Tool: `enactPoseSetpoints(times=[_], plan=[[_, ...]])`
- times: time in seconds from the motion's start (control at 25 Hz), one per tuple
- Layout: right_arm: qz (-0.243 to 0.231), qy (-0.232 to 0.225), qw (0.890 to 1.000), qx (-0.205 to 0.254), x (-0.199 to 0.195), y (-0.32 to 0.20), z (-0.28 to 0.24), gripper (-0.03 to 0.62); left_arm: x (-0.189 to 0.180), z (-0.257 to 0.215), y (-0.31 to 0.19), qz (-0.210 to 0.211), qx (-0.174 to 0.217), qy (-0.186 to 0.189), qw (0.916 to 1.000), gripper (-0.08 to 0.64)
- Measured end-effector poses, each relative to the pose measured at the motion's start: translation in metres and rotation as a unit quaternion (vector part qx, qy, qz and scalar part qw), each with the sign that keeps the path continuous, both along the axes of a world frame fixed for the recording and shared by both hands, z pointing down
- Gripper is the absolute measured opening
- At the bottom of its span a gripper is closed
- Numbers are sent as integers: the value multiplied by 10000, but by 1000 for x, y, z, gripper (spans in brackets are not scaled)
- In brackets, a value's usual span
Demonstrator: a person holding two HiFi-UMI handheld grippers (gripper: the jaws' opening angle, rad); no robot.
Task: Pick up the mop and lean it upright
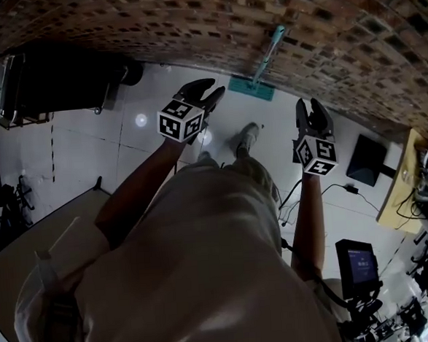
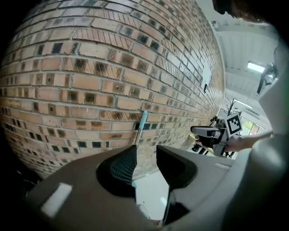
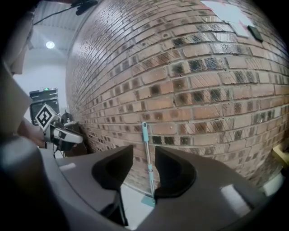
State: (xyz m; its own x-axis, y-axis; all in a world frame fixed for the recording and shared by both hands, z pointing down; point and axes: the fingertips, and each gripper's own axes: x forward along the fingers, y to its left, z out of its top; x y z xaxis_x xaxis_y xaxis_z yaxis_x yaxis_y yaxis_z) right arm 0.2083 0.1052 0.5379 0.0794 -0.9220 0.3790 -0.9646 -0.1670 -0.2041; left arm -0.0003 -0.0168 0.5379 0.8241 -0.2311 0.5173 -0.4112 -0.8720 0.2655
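The mop (image 1: 268, 53) stands upright, its teal handle leaning on the brick wall (image 1: 189, 22) and its flat teal head (image 1: 252, 88) on the white floor. In the head view my left gripper (image 1: 212, 88) is held out short of the mop head, jaws apart with nothing between them. My right gripper (image 1: 308, 105) is to the mop's right, also open and empty. The left gripper view shows the mop handle (image 2: 141, 128) beyond the gap of its gripper (image 2: 146, 155). The right gripper view frames the mop (image 3: 146, 169) far behind its gripper (image 3: 144, 151).
A dark cabinet (image 1: 61, 75) stands by the wall at the left. A black case (image 1: 364, 160) and cables lie on the floor at the right, beside a wooden table (image 1: 408, 182). A screen device (image 1: 358, 262) is at lower right. My shoe (image 1: 247, 136) points at the mop.
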Motion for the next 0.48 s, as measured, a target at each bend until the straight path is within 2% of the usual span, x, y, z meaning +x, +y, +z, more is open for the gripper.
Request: enactPoseSetpoints(times=[0.16,0.32,0.48], plan=[[111,-22,9999,58,-32,9,-17,143,-31,-13,-1,-62,154,306,9994,156],[207,-189,9995,165,-82,26,-37,107,-86,-16,10,-163,117,496,9986,156],[366,-346,9982,310,-130,49,-54,101,-139,-15,33,-160,35,638,9978,156]])
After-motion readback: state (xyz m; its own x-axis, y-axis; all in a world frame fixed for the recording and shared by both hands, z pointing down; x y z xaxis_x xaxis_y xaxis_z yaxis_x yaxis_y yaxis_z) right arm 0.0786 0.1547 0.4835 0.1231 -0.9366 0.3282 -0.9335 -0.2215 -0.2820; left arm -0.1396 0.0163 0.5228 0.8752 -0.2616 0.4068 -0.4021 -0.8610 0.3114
